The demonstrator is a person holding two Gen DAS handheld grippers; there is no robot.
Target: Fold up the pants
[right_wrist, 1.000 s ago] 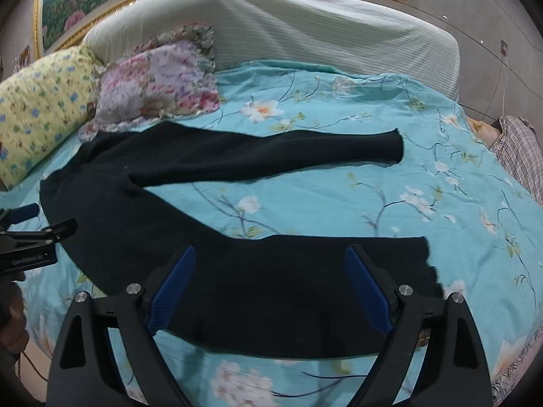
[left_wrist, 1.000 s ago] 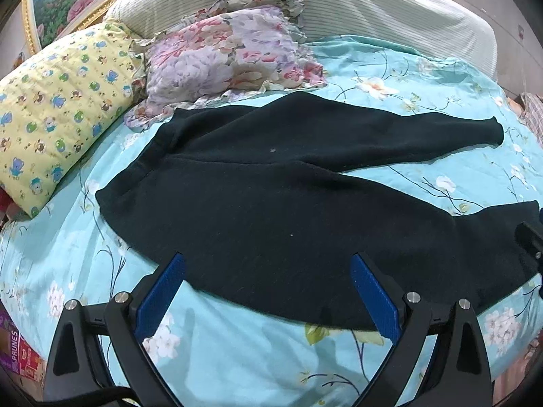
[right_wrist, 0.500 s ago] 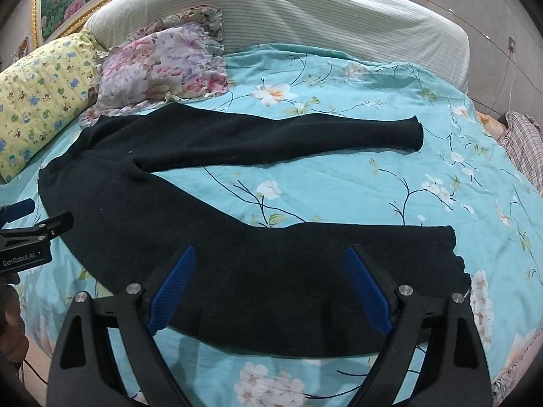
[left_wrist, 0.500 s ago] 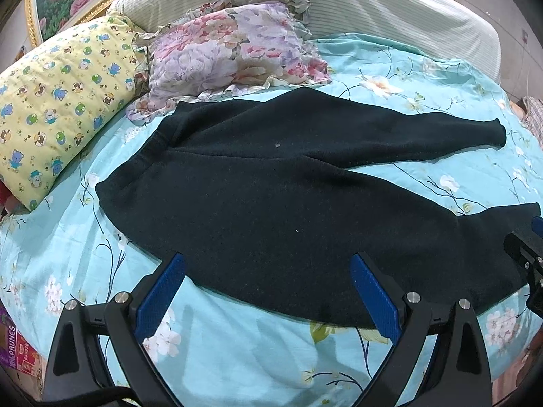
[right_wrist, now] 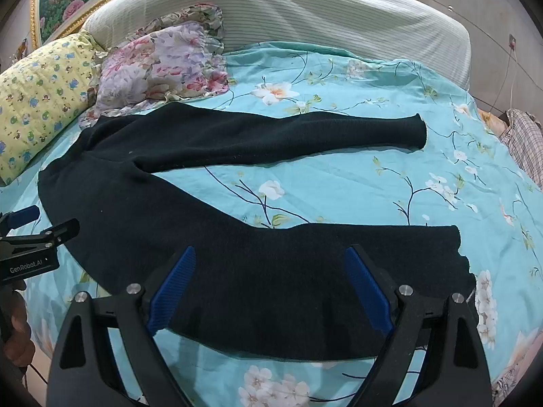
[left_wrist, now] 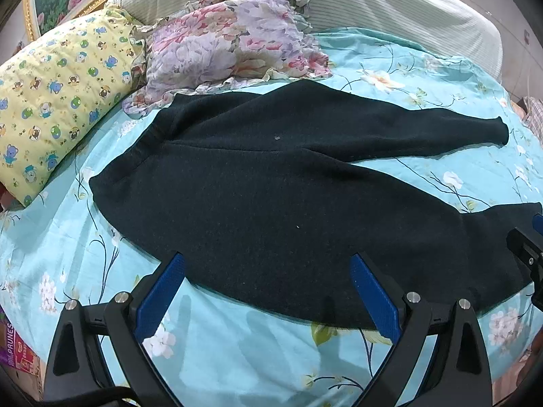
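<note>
Floral bedsheet under spread pants

"GenRobot.AI" on left hand-held gripper; "PRUNES" on box.

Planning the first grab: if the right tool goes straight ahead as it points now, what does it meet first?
Most likely the near leg of the black pants, lying flat on the floral bedsheet straight ahead of the open right tool. Depth is unclear.

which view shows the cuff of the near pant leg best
The right wrist view: the near leg's cuff lies fully in frame on the floral bedsheet. In the left wrist view it sits at the right edge, partly hidden behind the right tool.
</note>
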